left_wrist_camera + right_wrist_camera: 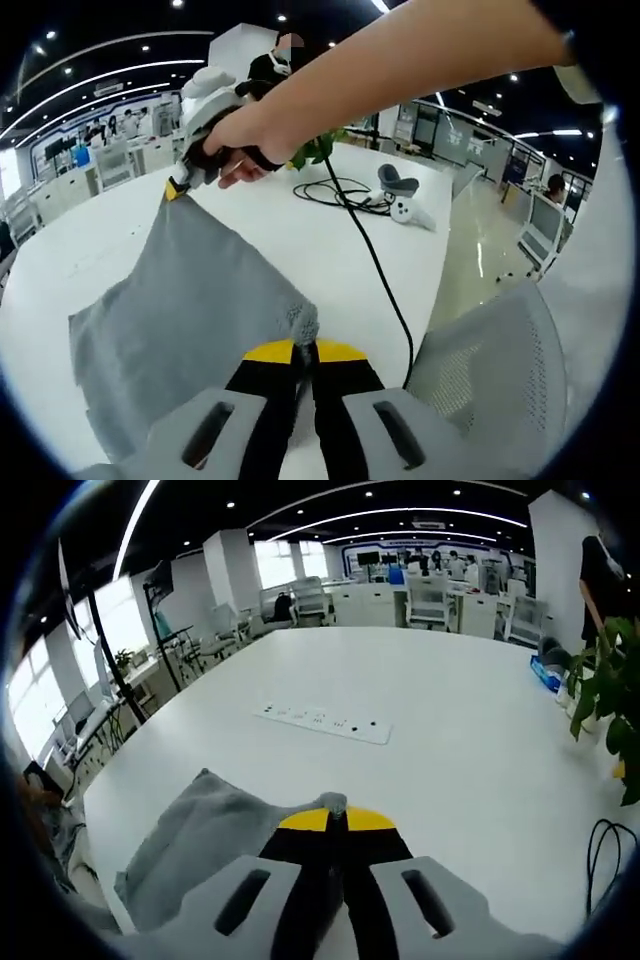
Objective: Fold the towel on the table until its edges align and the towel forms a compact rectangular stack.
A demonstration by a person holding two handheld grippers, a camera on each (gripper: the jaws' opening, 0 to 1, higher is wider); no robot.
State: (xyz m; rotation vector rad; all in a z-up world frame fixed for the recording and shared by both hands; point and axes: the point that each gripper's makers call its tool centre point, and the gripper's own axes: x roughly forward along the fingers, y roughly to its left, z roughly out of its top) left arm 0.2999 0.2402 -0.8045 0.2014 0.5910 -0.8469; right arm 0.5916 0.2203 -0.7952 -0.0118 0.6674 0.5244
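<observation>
A large open-plan office surrounds a broad white table (420,690). Recessed spot lights and long curved light strips (400,515) run across the dark ceiling. In the right gripper view, tall windows (35,695) line the left edge, white desks and chairs (430,600) stand at the top centre, and a white pillar (228,572) rises at upper left. In the left gripper view, a grey mesh chair (500,370) sits at lower right, with a glossy pale floor (490,240) and glass partitions (500,150) beyond at right.
</observation>
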